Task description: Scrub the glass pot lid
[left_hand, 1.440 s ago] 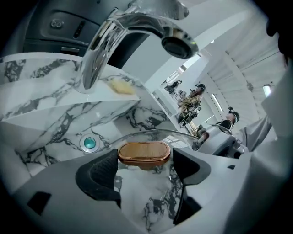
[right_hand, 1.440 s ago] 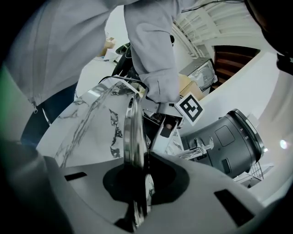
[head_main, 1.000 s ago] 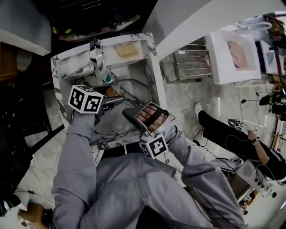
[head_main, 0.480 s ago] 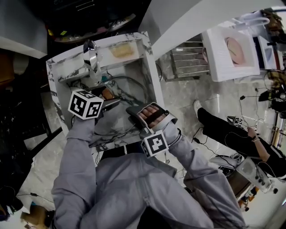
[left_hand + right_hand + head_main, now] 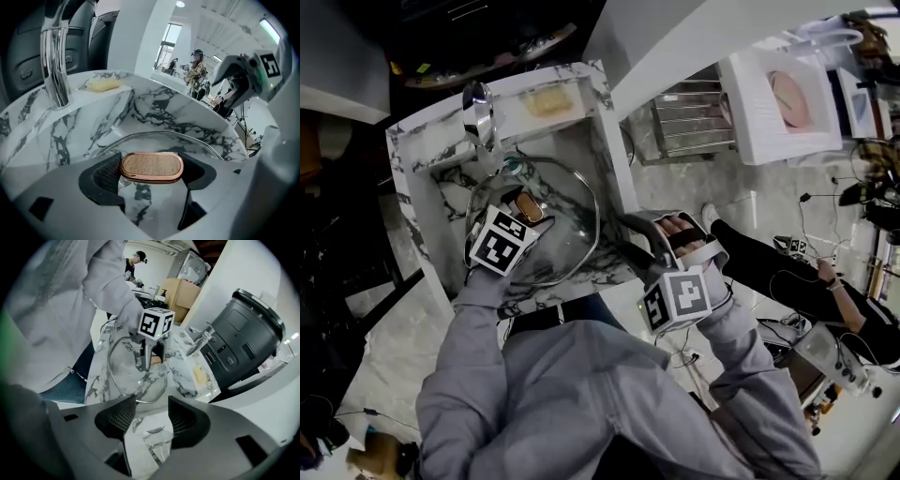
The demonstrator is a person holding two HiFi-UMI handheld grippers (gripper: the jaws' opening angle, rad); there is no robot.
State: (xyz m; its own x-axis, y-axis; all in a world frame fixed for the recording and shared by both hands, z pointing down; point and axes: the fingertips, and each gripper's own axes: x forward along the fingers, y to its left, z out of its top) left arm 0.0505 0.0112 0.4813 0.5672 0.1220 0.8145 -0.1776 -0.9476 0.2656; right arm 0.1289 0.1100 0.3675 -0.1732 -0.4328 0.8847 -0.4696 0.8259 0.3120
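Note:
A round glass pot lid [image 5: 570,223] with a steel rim sits in the marble sink [image 5: 611,150]. Its oval knob [image 5: 528,208] has a wooden top and a copper edge. My left gripper [image 5: 521,217] is shut on that knob [image 5: 152,167], one pad pressed against each end, and the lid's rim [image 5: 159,137] curves behind it. My right gripper [image 5: 639,232] hovers to the right of the sink, past its edge. Its jaws have just been opening and hold nothing. In the right gripper view the right gripper [image 5: 147,416] faces the lid [image 5: 133,378] from a short distance.
A chrome faucet [image 5: 478,111] stands on the sink's back ledge, with a yellow sponge [image 5: 547,101] beside it. Right of the sink are a metal rack [image 5: 698,122] and a white tray [image 5: 787,103]. A person [image 5: 769,277] sits on the floor at the right.
The right gripper swung out of the sink to the right and its jaws opened. The left gripper sank and rolled with the knob, and the lid now shows as a full circle.

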